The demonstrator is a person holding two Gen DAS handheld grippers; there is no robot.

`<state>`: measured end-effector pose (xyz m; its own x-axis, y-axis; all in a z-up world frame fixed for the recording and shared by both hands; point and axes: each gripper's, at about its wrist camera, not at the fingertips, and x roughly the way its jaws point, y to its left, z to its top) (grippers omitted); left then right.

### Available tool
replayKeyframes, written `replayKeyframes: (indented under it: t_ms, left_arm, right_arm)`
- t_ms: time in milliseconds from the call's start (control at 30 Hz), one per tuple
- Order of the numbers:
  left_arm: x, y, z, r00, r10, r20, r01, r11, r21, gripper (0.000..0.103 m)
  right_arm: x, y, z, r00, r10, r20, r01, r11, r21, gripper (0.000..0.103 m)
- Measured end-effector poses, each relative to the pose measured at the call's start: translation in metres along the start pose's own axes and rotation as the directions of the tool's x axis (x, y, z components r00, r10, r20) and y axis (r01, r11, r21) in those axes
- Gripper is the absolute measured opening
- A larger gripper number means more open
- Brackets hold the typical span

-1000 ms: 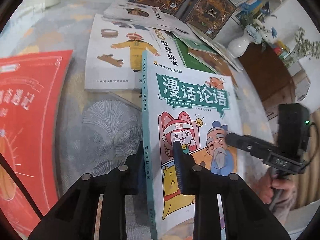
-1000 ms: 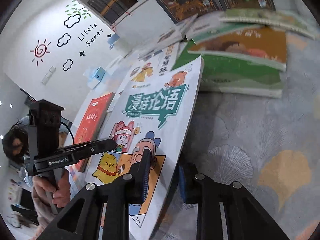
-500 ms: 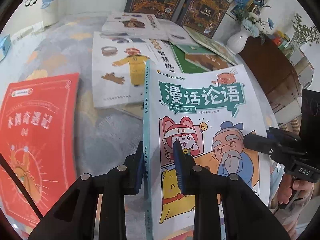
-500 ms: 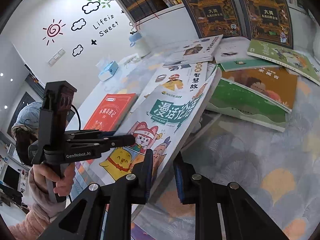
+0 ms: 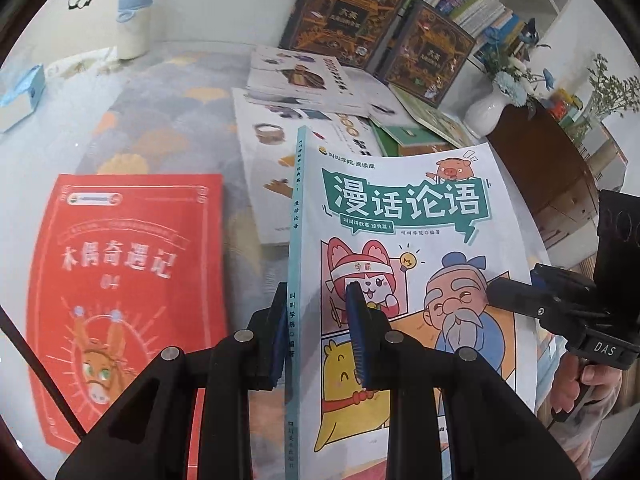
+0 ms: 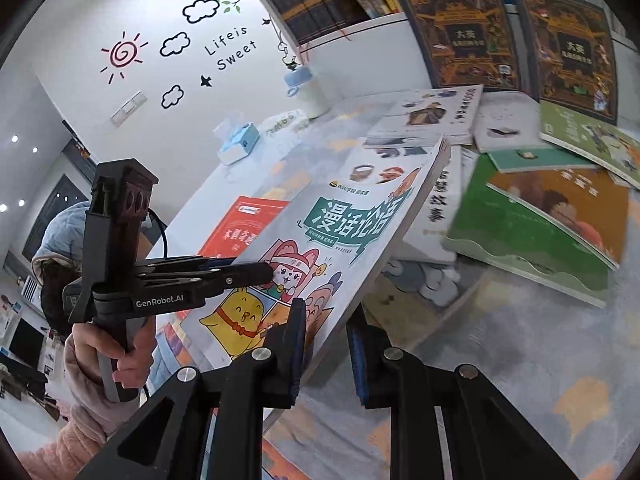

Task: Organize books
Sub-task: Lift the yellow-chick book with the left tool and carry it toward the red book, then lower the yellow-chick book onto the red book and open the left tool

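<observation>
Both tongs, left gripper [image 5: 316,332] and right gripper [image 6: 326,344], grasp the comic book [image 5: 404,264]; scattered books [image 6: 532,216] beyond remain unsorted.

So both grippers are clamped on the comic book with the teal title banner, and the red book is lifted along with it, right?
Not quite. The left gripper and right gripper are both shut on the comic book, but the red book is not lifted: the left wrist view shows it lying flat on the table, untouched.
</observation>
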<state>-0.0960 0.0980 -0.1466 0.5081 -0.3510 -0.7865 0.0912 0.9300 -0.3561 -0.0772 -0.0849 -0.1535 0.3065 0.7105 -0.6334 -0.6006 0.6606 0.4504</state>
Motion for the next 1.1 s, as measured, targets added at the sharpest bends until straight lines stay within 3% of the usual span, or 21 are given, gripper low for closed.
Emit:
replayKeyframes:
  t_ms: [267, 700, 1100]
  left_arm:
    - [-0.016, 0.03, -0.002, 1.0, -0.01, 0.029, 0.011, 0.999, -0.036, 0.024]
    - [-0.037, 0.096, -0.009, 0.998, 0.037, 0.057, -0.031, 0.995, -0.098, 0.024]
    - [-0.044, 0.145, -0.015, 0.998, 0.035, 0.058, -0.026, 0.989, -0.148, 0.024]
  right_arm:
    - [0.02, 0.026, 0.016, 1.0, 0.018, -0.015, -0.018, 0.999, -0.026, 0.02]
    - [0.079, 0.077, 0.034, 0.997, 0.022, -0.078, -0.028, 0.996, -0.087, 0.02]
    - [0.136, 0.093, 0.041, 0.986, 0.038, -0.161, -0.048, 0.997, -0.064, 0.02]
